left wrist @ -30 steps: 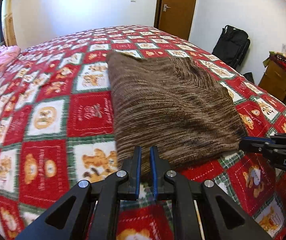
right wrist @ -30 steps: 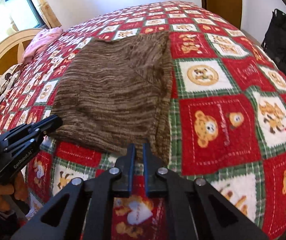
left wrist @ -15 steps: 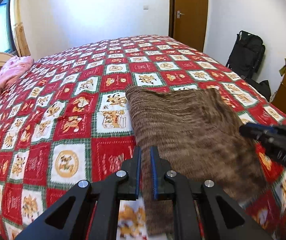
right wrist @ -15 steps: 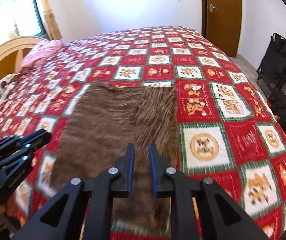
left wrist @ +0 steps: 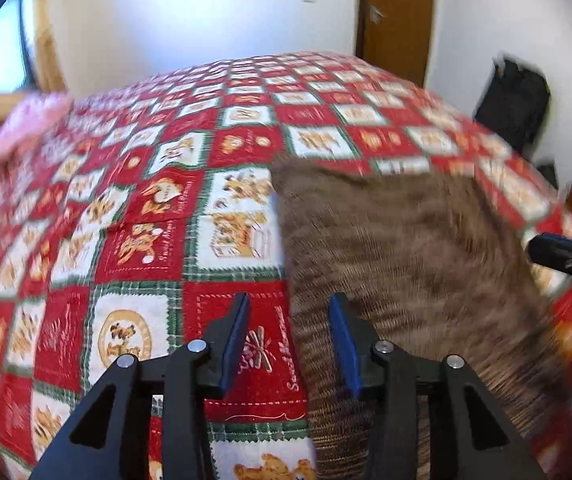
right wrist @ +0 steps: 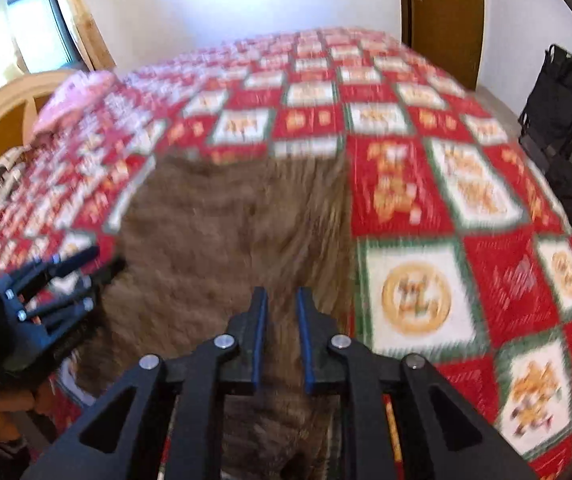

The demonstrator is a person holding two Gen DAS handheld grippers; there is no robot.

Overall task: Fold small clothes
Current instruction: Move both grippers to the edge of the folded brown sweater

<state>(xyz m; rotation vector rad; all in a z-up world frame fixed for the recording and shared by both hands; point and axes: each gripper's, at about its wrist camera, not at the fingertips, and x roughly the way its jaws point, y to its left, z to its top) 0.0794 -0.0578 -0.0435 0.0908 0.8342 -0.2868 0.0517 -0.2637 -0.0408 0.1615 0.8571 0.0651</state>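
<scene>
Left wrist view alone shows left tongs [left wrist: 289, 312] spread wide; right tongs [right wrist: 281, 304] gape over sweater [right wrist: 225, 232].

White walls [left wrist: 205, 20], brown door [right wrist: 442, 12] at the back, bright window [right wrist: 17, 40] left, black bag [right wrist: 562, 104] against the right wall, wooden headboard [right wrist: 1, 120]

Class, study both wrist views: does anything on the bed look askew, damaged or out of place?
Nothing stands out. The brown knitted garment lies flat on the patchwork bedspread; both views are motion-blurred. The left hand-held gripper and right hand-held gripper are open.
</scene>
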